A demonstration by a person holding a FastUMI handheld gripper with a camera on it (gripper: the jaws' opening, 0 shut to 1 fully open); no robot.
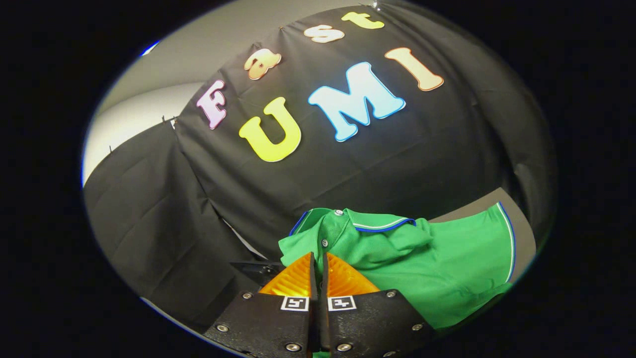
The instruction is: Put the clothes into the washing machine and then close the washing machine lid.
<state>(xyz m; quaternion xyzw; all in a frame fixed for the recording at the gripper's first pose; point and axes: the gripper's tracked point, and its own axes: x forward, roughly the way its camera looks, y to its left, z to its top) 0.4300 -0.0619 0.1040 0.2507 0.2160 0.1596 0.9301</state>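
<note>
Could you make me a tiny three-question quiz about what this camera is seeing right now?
1. True or false: the fingers of the hand-held gripper stand wide apart with nothing between them.
2. What garment hangs from the fingertips? A) a red towel B) a green polo shirt C) blue jeans
3. Fill in: the shirt's collar has a ___ edge.

Key
1. False: the fingers are closed together, pinching the cloth of the green polo shirt near its buttons.
2. B.
3. Blue, with a white line beside it.
</note>
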